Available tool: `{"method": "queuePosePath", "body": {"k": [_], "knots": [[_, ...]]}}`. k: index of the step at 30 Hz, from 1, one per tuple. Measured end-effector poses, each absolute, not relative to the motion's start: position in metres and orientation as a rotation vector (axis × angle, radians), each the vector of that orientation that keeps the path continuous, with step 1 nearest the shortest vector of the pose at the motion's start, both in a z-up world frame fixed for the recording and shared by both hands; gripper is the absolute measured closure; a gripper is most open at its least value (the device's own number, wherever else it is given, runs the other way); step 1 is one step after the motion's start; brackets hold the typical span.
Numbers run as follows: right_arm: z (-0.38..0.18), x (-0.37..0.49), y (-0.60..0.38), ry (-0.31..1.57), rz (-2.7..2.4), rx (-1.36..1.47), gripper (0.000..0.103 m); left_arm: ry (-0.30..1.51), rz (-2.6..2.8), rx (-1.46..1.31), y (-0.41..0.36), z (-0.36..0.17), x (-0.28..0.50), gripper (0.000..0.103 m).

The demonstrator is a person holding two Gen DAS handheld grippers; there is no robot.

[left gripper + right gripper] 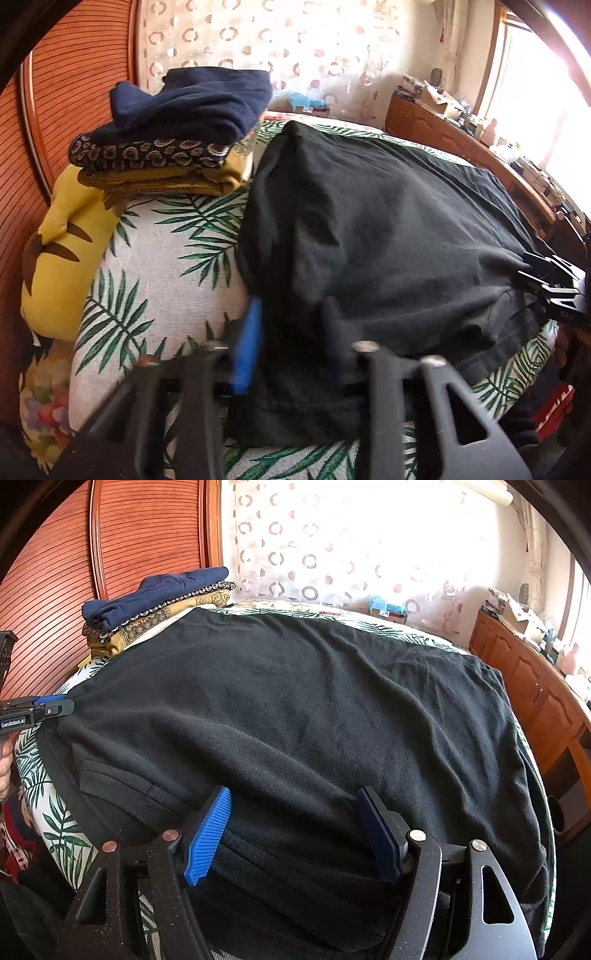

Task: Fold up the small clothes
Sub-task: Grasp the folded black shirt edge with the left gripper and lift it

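Observation:
A black garment (369, 221) (295, 709) lies spread on the palm-print bed cover (166, 258) (62, 834), its near part folded over. My left gripper (291, 325) stands at its near left edge with the cloth between the blue pads; the image is blurred there. It also shows in the right wrist view (55, 705), pinching the garment's left edge. My right gripper (295, 830) is open, its jaws wide apart over the garment's near hem, with cloth between them. It shows at the right edge of the left wrist view (532, 269).
A stack of folded clothes (177, 140) (155, 605), navy on top, sits at the back left. A yellow plush (62, 251) lies at the left edge. A wooden cabinet (461, 144) (524, 679) runs along the right. A curtain (332, 546) hangs behind.

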State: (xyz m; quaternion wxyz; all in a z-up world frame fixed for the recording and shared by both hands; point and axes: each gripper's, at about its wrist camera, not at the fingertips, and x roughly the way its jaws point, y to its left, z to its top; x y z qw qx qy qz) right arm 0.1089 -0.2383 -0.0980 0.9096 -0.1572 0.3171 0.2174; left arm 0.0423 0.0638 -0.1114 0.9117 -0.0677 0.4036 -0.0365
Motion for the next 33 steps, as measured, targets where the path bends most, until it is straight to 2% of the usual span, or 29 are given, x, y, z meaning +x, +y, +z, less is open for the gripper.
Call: {"method": "queuePosePath", "body": {"k": [2, 9, 18, 33], "knots": [[-0.098, 0.109, -0.24, 0.654, 0.449, -0.325, 0.03, 0.828, -0.106, -0.15, 0.061, -0.109, 0.043, 0.09], [-0.089, 0.106, -0.25, 0.637, 0.452, -0.298, 0.03, 0.711, -0.207, -0.173, 0.036, -0.071, 0.047, 0.091], [-0.063, 0.087, -0.31, 0.563, 0.349, -0.243, 0.03, 0.597, -0.397, -0.175, -0.04, -0.019, 0.079, 0.091], [-0.052, 0.055, -0.378, 0.528, 0.233, -0.14, 0.03, 0.552, -0.718, -0.109, -0.157, 0.041, 0.118, 0.092]]}}
